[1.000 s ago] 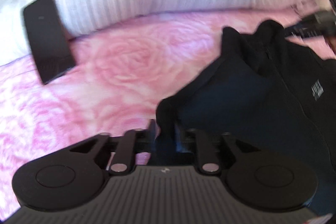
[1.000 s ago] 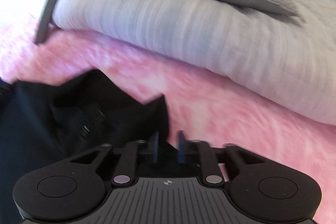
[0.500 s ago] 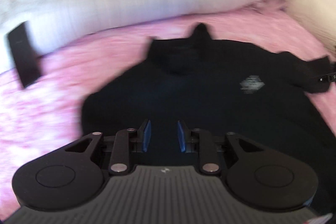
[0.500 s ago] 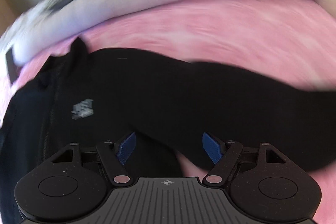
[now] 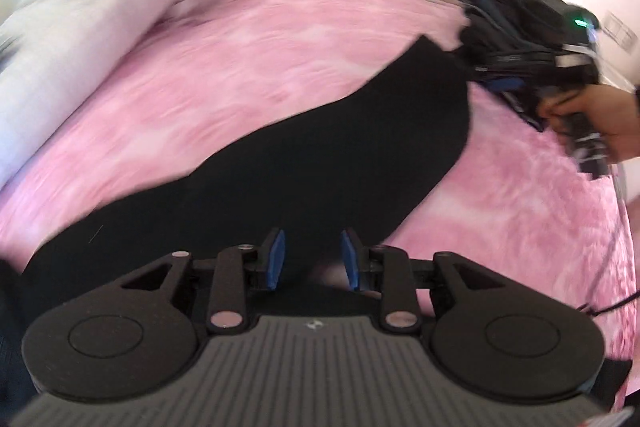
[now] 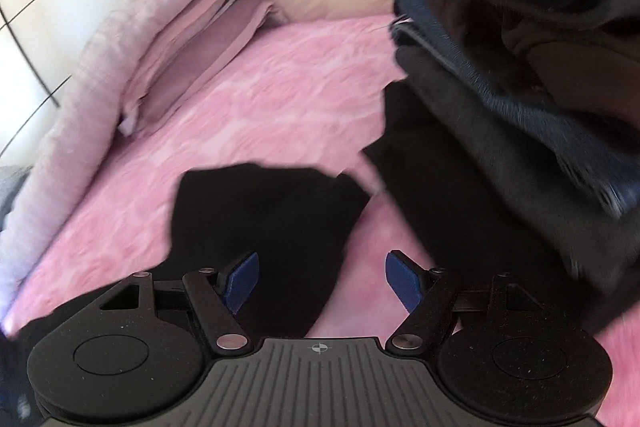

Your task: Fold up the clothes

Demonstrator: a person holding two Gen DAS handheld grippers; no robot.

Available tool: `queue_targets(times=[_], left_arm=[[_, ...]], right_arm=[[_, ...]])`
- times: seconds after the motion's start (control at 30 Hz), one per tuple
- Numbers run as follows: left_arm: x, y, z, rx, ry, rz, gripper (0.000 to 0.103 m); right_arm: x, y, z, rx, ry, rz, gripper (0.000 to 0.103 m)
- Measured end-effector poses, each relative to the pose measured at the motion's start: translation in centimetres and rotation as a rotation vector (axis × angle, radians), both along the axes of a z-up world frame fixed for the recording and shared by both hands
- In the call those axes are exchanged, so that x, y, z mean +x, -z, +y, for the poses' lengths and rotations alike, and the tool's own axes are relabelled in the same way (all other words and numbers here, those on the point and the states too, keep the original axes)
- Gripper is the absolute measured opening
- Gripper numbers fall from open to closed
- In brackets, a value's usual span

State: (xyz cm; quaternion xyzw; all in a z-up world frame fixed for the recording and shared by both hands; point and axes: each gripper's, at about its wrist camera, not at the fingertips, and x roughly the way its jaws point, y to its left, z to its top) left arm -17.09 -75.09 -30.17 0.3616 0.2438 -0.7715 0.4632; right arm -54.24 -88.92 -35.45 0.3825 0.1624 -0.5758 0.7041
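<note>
Black garment spread flat on pink bed cover. Left tongs opening, narrow gap, nothing gripped. Right tongs wide, empty, above sleeve end. Folded dark clothes stack beside.

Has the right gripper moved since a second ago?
Yes. The right gripper swung from the grey striped duvet, opened, and now hovers over the black garment's sleeve beside the stack of dark clothes.
</note>
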Motion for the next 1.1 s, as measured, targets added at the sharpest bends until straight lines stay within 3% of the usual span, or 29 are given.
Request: queue_targets(times=[0.13,0.2,0.3,0.43,0.47,0.5,0.53,0.6,0.7,0.8,0.87,0.97,1.03,1.07,1.1], left_arm=[[-4.4,1.4,-3.0,0.031,0.073,-0.019,0.026],[-5.6,2.2,-3.7,0.052,0.09,-0.032,0.026],[-6.7,2.9,-4.2,0.079,0.099,-0.041,0.026],[-6.6,3.3,-4.1,0.102,0.078,-0.034,0.026],[-6.4,3.5,-4.1,0.107,0.069,-0.031,0.026],[-6.3,3.5,-4.0,0.111,0.062,-0.029,0.026],[-6.2,3.5,-4.0,0.114,0.057,-0.028,0.026],[-5.9,3.0,-3.8,0.11,0.053,-0.021,0.026],[-5.6,2.2,-3.1,0.094,0.058,-0.008,0.026],[-4.6,1.5,-1.9,0.087,0.039,-0.023,0.026],[-3.3,0.9,-0.6,0.087,0.002,-0.03,0.026],[-0.6,-0.4,2.2,0.092,-0.083,-0.043,0.026],[1.6,-1.2,4.7,0.101,-0.161,-0.049,0.026],[2.8,-1.6,6.0,0.106,-0.203,-0.052,0.026],[3.9,-2.1,7.4,0.113,-0.248,-0.057,0.026]], right_arm=[[0.6,1.8,-1.5,-0.033,0.032,0.072,0.074],[2.4,2.6,-1.6,-0.05,-0.041,0.11,0.074],[3.4,3.6,-2.1,-0.066,-0.151,0.084,0.074],[2.2,3.8,-3.1,-0.031,-0.137,0.013,0.073],[2.2,3.5,-3.2,-0.017,-0.147,0.027,0.061],[2.2,3.1,-3.3,-0.003,-0.158,0.043,0.02],[1.9,2.7,-3.5,0.02,-0.166,0.038,0.011],[2.3,0.5,-3.0,-0.02,-0.14,0.143,0.011],[3.4,-2.9,-0.3,-0.159,-0.044,0.446,0.012],[5.2,-3.1,1.9,-0.187,-0.062,0.624,0.016],[5.8,-2.7,3.0,-0.18,-0.083,0.686,0.016],[5.0,-2.2,3.7,-0.088,-0.043,0.671,0.017],[4.5,-1.8,4.1,-0.048,-0.014,0.689,0.038],[4.2,-1.7,4.4,-0.038,0.004,0.698,0.059],[4.0,-1.9,4.7,-0.045,0.01,0.7,0.069]])
